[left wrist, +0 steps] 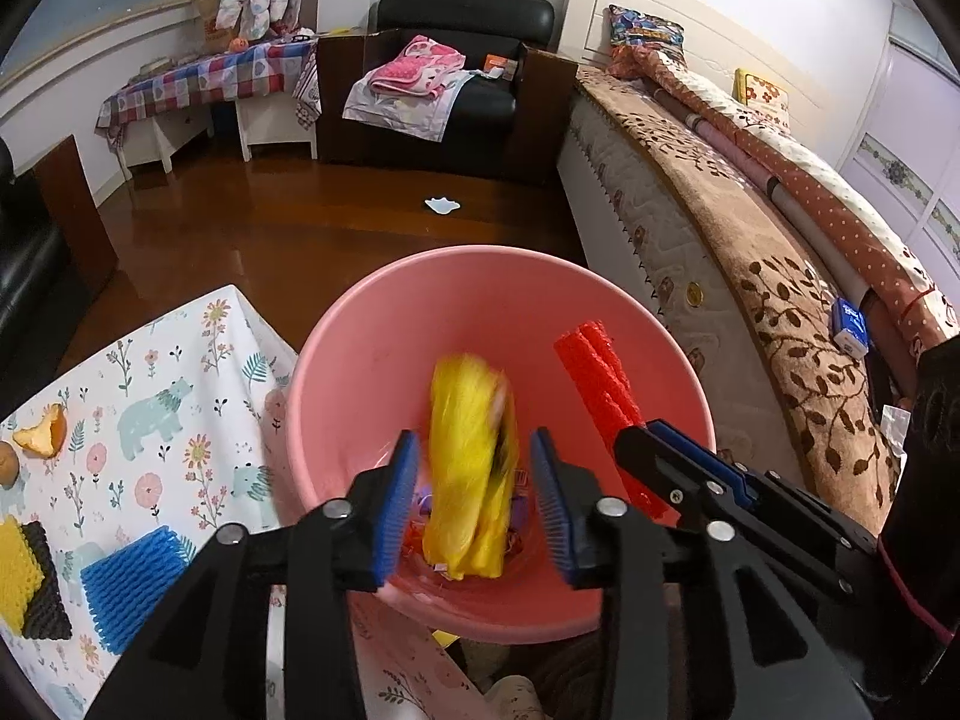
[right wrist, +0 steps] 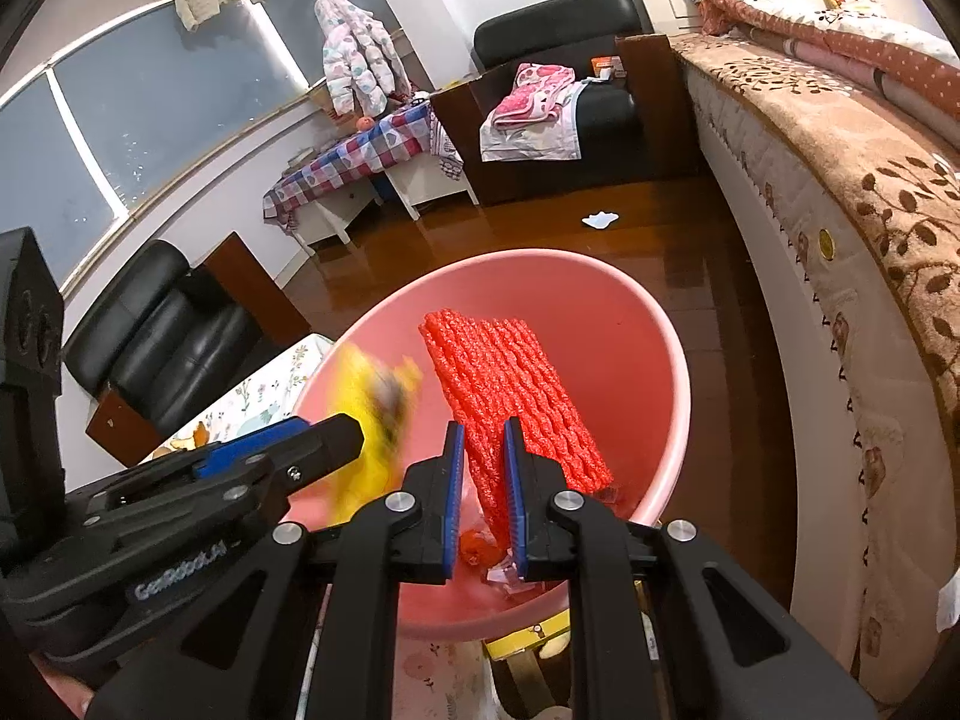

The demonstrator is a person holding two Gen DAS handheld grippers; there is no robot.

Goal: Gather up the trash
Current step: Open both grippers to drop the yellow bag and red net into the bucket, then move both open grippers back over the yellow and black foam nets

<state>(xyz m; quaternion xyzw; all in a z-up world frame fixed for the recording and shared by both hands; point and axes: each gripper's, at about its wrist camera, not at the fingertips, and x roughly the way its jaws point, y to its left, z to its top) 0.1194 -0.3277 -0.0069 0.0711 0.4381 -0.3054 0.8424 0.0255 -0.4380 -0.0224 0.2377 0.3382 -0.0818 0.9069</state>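
Trash: yellow foam net (left wrist: 471, 468) blurred, loose between spread left gripper (left wrist: 474, 504) | right gripper (right wrist: 483, 498) pinching red foam net (right wrist: 510, 396) over pink bin (left wrist: 336, 372) | risk: red net catches rim, spills onto floor.

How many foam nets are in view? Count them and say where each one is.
4. A red net is clamped in the right gripper over the pink bucket. Blue, yellow and black nets lie on the tablecloth. More may be hidden in the bucket.
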